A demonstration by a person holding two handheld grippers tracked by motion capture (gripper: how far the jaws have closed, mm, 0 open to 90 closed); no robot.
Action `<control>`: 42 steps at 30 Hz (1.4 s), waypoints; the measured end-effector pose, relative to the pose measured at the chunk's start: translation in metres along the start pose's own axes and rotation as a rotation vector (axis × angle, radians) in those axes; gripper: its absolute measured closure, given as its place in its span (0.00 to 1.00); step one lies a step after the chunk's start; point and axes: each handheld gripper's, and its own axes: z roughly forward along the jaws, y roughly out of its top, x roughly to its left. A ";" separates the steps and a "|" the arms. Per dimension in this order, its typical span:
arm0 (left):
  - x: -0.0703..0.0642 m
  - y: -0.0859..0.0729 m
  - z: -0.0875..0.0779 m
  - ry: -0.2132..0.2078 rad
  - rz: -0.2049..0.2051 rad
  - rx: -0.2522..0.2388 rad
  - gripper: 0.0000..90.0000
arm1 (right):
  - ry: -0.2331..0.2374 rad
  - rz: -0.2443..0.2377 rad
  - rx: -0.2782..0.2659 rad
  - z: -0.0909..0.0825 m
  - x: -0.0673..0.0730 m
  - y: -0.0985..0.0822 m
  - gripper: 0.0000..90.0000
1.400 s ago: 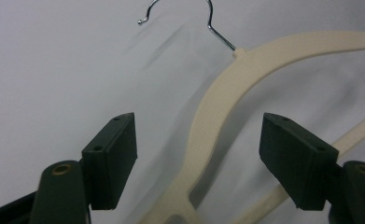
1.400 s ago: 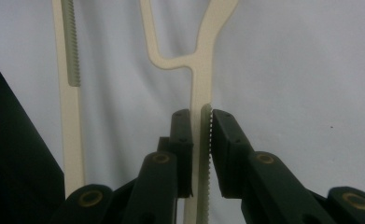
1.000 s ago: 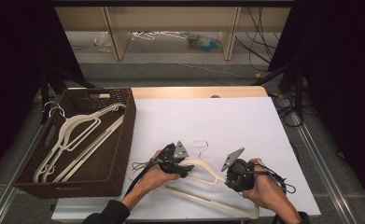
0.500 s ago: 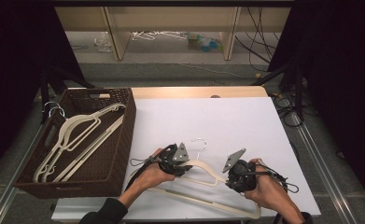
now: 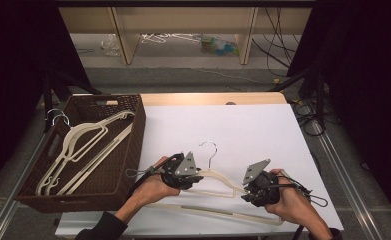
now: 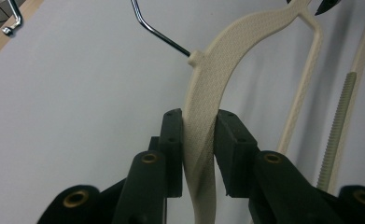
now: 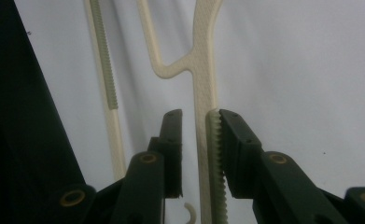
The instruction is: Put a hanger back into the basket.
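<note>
A cream plastic hanger with a metal hook lies at the near middle of the white table. My left gripper grips its left shoulder just below the hook. In the left gripper view both pads of the left gripper press on the hanger, having just closed on it. My right gripper is at the right shoulder. In the right gripper view the hanger passes between the jaws of the right gripper, which have just opened. It rests against one pad, with a gap at the other.
A dark wicker basket stands at the left edge of the table and holds several cream hangers. The table's near edge is just below both hands. Shelving and cables stand on the floor beyond the far edge.
My left gripper has closed on the hanger's shoulder and lifted it slightly. The right hand has stayed where it was.
</note>
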 end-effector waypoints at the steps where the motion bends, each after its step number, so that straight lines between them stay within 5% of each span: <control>1: 0.000 0.000 -0.002 -0.001 -0.013 -0.010 0.81 | -0.002 -0.003 -0.003 -0.002 0.001 0.000 0.78; 9: -0.003 0.001 -0.006 -0.031 -0.023 -0.029 0.82 | -0.022 -0.021 0.000 -0.008 0.001 0.000 0.82; 18: -0.005 0.001 -0.005 -0.064 -0.028 -0.044 0.82 | 0.014 -0.079 0.027 -0.009 0.001 -0.003 0.89; 28: 0.004 -0.005 -0.005 -0.187 -0.116 -0.083 0.84 | 0.011 -0.123 0.022 -0.010 0.001 -0.004 0.89; 35: 0.002 -0.002 -0.011 -0.213 -0.112 -0.087 0.86 | 0.008 -0.106 0.005 -0.008 -0.003 -0.007 0.87; 37: -0.003 0.001 -0.013 -0.264 -0.136 -0.110 0.89 | 0.002 -0.095 -0.011 -0.011 -0.005 -0.008 0.82; 42: -0.013 0.005 -0.016 -0.312 -0.133 -0.131 0.94 | 0.000 -0.091 -0.028 -0.014 -0.007 -0.011 0.79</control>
